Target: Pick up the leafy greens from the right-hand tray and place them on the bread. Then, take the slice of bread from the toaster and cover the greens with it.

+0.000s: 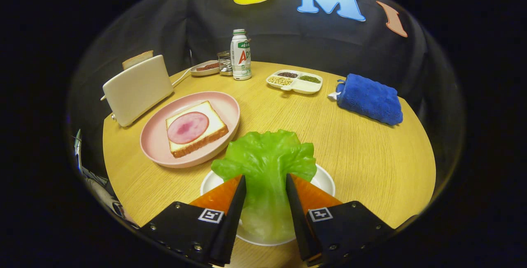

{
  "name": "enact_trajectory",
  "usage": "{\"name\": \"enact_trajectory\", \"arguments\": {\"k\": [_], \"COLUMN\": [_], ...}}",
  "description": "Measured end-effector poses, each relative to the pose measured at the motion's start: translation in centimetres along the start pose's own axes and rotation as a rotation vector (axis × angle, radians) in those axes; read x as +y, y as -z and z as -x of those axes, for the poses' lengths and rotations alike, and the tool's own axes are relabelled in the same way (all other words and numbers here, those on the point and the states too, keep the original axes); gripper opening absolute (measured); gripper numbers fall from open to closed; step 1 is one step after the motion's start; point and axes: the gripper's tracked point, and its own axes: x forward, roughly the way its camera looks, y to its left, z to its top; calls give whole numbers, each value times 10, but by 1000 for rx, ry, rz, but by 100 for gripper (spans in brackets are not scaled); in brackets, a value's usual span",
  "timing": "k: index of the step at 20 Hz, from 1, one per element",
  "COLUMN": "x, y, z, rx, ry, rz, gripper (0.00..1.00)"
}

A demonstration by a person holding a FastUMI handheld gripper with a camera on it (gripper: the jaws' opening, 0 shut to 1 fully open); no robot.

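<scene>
Straddling the pale stalk of a glossy green plastic lettuce leaf (265,165), the hand-held gripper (265,185) has its two orange-faced black fingers (220,196) spread either side of the leaf, jaws apart; whether the inner faces actually press the stalk is hard to tell, so grip state cannot be told. Lettuce lies on a small round white plate (325,179) at the near edge of the round light-wood desk (370,157), its frilly top spilling over the plate's far rim. At 11 o'clock from the fingers, just beside the white plate, sits a round pink plate (154,144) carrying a square slice of white bread with brown crust (206,130), a round pink slice of ham (188,127) lying flat on it. Farther out at 10 o'clock, a cream two-slot toaster (138,89) stands next to the pink plate, a tan bread slice (137,59) sticking up from its top. At 12 o'clock, far side of desk: white bottle with green cap (241,56), small glass jar (225,62) touching or just beside it, small oval dish with something dark red (204,68) to its left. At 1 o'clock a white three-compartment tray of beans and seeds (294,82). At 2 o'clock a folded blue fluffy towel (369,98), well apart from the lettuce.
</scene>
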Motion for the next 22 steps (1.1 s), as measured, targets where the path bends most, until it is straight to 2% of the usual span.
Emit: {"name": "enact_trajectory", "arguments": {"k": [3,8,13,19,22], "x": [2,7,27,44,65], "y": [0,-11,-41,-85,-103], "z": [-1,4,19,38,39], "rx": [8,-60,-160,-296,-341], "ry": [2,33,-18,-32,-74], "rz": [-61,-36,-79,-61,-58], "gripper": [7,7,7,7,7]}}
